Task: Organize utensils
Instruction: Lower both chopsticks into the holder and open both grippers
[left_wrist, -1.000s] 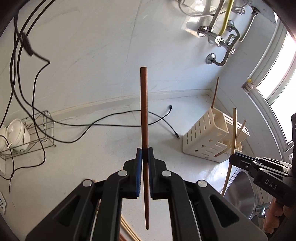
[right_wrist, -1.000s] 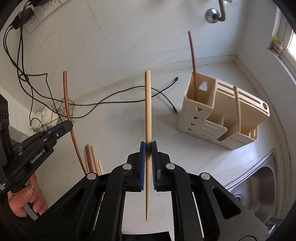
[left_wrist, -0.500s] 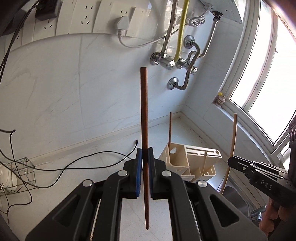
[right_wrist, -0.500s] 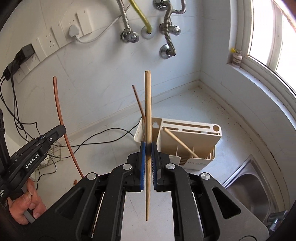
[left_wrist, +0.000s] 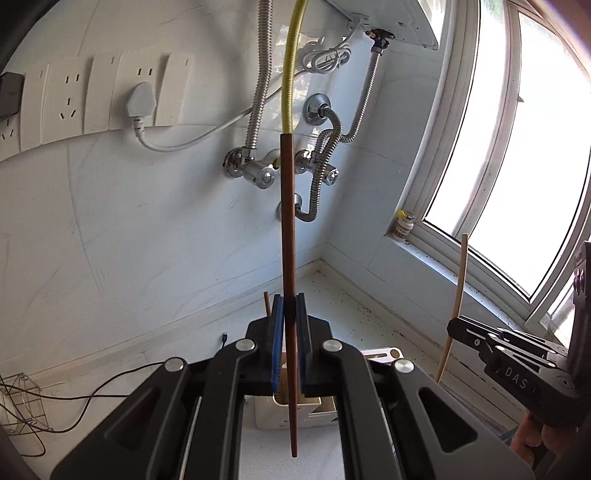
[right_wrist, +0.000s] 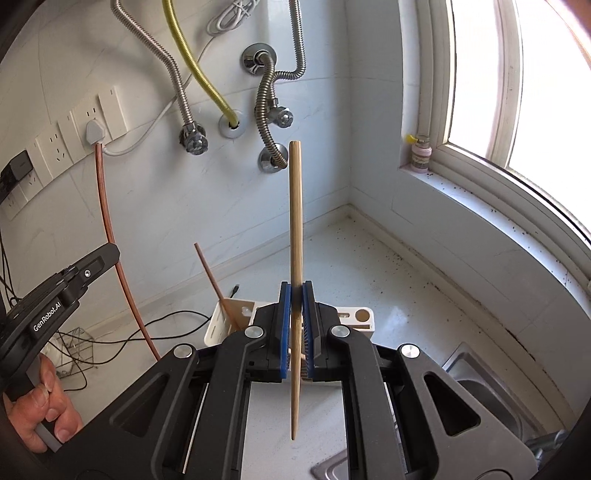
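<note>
Your left gripper (left_wrist: 289, 306) sits left of your right gripper (right_wrist: 296, 295), each with a chopstick upright between its jaws. The utensil holder (right_wrist: 221, 325) stands on the counter (right_wrist: 369, 266) just beyond both, a third chopstick (right_wrist: 212, 278) leaning in its left compartment. The sink (right_wrist: 476, 376) lies to its right, and the window (right_wrist: 517, 92) is farther right.

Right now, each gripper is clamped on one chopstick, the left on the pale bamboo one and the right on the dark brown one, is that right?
Not quite: the colours are swapped. The left wrist view shows the left gripper clamping the dark brown chopstick; the right gripper clamps the pale bamboo chopstick.
</note>
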